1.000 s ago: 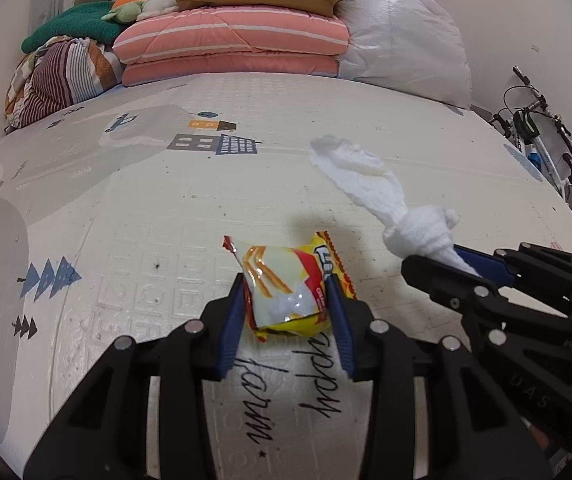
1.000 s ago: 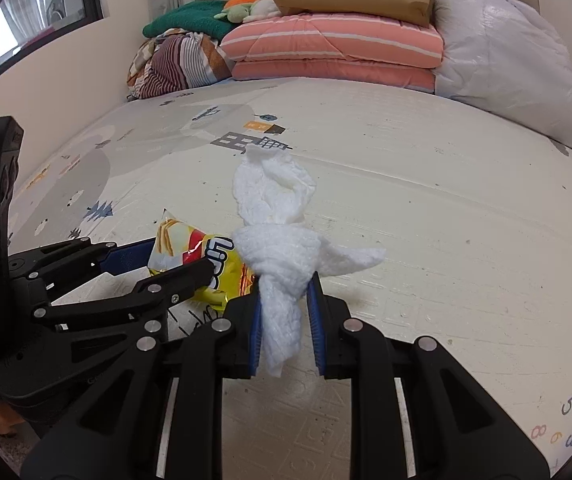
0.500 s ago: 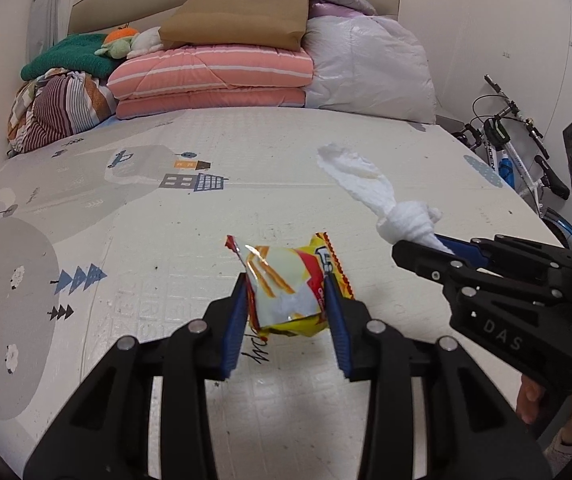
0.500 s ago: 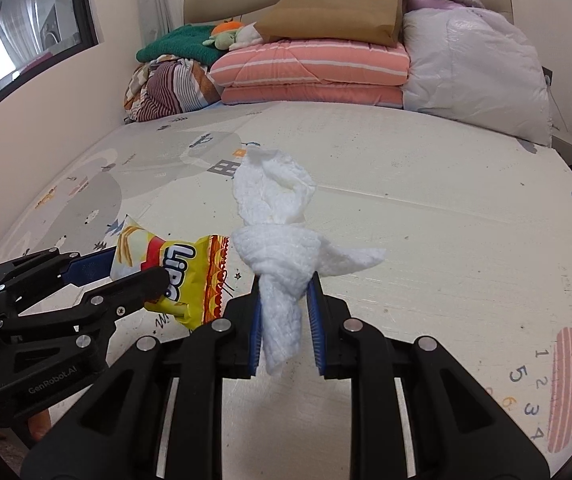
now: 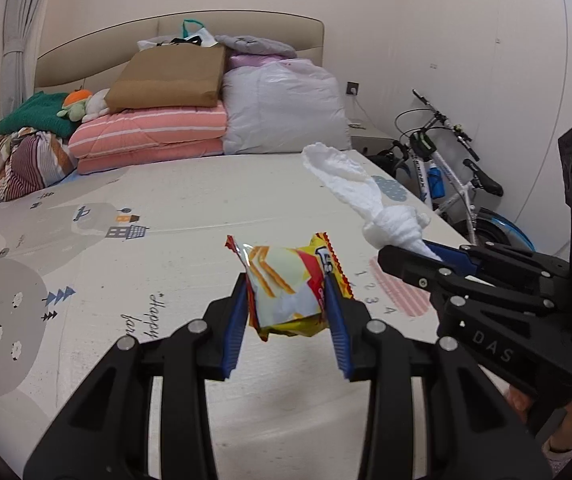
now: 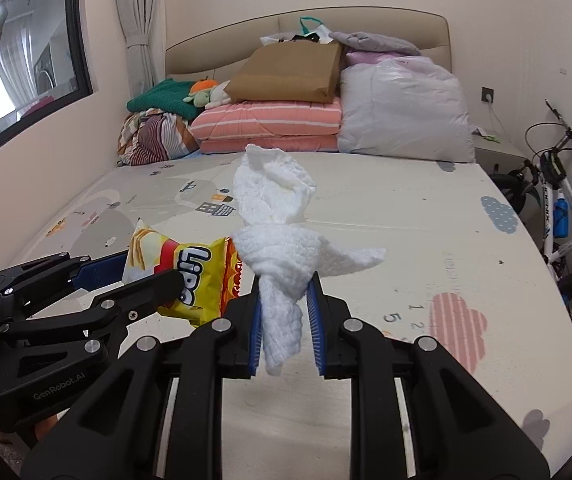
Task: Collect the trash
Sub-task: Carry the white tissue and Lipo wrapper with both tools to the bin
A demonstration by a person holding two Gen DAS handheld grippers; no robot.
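Tissue [image 6: 282, 240] upright in right jaws, snack packet [image 5: 290, 288] clamped in left jaws

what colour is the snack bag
Mostly yellow with red edges, snack bag, clearest in the right wrist view.

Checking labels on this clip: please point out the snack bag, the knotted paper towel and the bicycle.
snack bag [image 5: 286, 292], left wrist view, on its crumpled front between the tongs.
paper towel [image 6: 282, 264], right wrist view, on the knot above the tongs.
bicycle [image 5: 452, 196], left wrist view, on the white frame.
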